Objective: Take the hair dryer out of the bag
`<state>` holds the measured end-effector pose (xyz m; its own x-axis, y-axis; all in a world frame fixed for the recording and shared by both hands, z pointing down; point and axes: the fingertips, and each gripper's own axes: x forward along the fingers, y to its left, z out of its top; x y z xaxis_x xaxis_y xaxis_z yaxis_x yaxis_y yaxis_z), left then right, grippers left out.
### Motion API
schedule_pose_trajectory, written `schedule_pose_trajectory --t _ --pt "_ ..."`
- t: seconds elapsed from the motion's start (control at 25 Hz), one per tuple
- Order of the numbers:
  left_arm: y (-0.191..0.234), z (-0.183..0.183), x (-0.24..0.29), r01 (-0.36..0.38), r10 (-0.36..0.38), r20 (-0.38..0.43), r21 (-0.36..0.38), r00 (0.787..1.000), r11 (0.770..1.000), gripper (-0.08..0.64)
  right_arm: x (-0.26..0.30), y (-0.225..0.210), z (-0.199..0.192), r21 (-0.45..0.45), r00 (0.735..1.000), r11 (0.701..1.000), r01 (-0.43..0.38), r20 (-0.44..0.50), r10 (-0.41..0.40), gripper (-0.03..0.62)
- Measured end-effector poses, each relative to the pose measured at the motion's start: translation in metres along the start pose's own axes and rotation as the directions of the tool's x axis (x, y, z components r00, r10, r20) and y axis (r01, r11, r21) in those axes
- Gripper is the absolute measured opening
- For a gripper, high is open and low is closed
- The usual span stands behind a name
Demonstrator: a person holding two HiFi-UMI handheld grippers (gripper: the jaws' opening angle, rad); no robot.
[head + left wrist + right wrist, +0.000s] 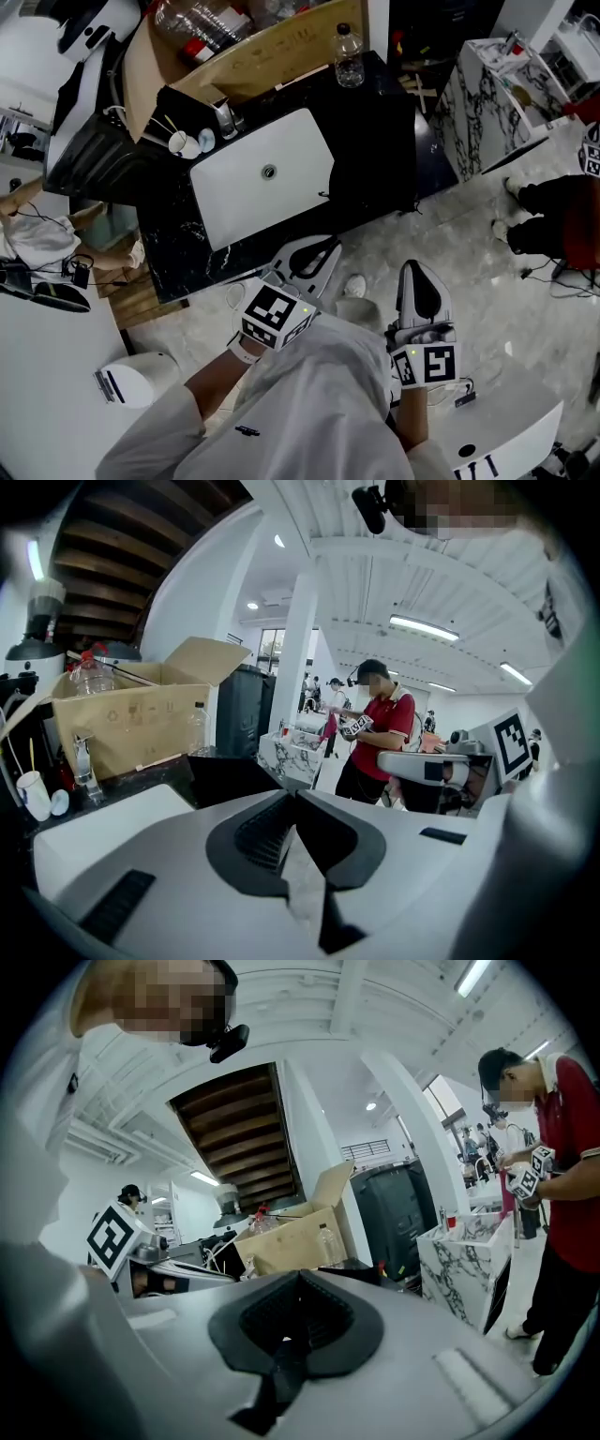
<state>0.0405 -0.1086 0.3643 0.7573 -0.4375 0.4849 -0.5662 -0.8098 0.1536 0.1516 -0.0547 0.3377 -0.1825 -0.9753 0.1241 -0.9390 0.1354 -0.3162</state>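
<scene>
Seen from above, a white table (pixel 47 375) with cables lies at the far left, and beside it is a black marble counter (pixel 375 141). On the counter's left end stand small white cups (pixel 183 142) and a faucet (pixel 225 117) at the edge of a white sink (pixel 253 187). Behind the sink is an open cardboard box (pixel 281 42), and a clear plastic bottle (pixel 349 56) stands to the right of the box. Below the counter, close to the person's body, the left gripper (pixel 319 255) points toward the sink. Its own camera shows its jaws pressed together with nothing between them. Just to its right, the right gripper (pixel 419 281) hangs over bare floor, also with its jaws pressed together and nothing in them. Farther right stands a marble-patterned cabinet (pixel 478 103), and a bystander in a red shirt (pixel 380 733) stands beyond it. Neither the hair dryer nor the bag shows in any view, so their place cannot be told. The task looks not yet begun, so finding the bag, opening it, gripping the dryer and lifting it out all appear to remain.
</scene>
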Motion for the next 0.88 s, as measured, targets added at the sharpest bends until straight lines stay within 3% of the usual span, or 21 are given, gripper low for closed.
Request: schedule_pose_trajectory --t 0.24,0.88 --pt "0.012 -0.006 0.022 0.010 -0.007 -0.056 0.057 0.998 0.998 0.055 0.013 -0.006 -0.012 -0.002 0.999 1.000 -0.009 -0.033 0.009 0.011" --pt "0.058 -0.048 0.089 0.019 0.021 -0.184 0.212 0.983 0.977 0.096 0.062 -0.026 -0.040 0.024 0.998 1.000 -0.002 -0.067 0.004 0.011"
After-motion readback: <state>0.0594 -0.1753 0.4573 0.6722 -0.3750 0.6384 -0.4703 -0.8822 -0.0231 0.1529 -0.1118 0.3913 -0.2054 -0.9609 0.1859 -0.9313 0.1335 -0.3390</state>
